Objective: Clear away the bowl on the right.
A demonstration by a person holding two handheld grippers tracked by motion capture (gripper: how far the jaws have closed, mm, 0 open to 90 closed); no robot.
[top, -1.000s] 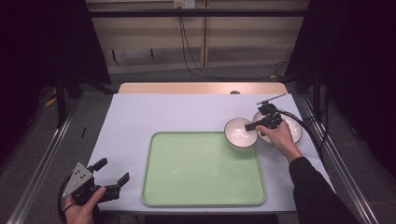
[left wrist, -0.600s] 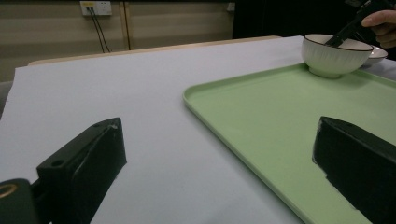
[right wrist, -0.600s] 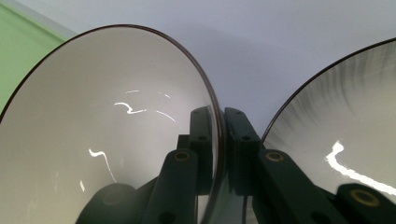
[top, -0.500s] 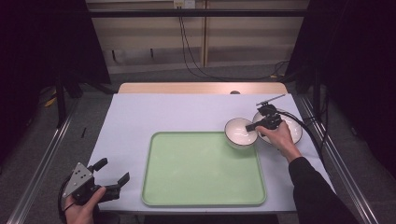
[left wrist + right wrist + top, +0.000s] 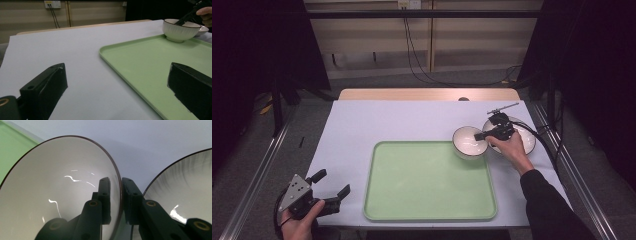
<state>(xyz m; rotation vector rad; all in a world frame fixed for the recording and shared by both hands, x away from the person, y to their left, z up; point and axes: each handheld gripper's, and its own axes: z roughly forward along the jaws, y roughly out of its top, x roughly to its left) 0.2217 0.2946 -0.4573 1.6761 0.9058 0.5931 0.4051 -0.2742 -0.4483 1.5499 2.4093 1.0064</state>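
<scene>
A white bowl with a dark rim stands at the far right corner of the green tray. My right gripper reaches over its right edge. In the right gripper view the bowl has its rim between the jaws, one inside and one outside, and my right gripper still pinches it. These jaws have just been opening a little. A second white bowl sits right beside it, under the hand. My left gripper rests open at the table's near left corner, holding nothing.
The tray lies on a pale sheet covering the table, with bare sheet to its left and behind it. From the left gripper view, the bowl stands far off at the tray's corner. Cables hang at the back wall.
</scene>
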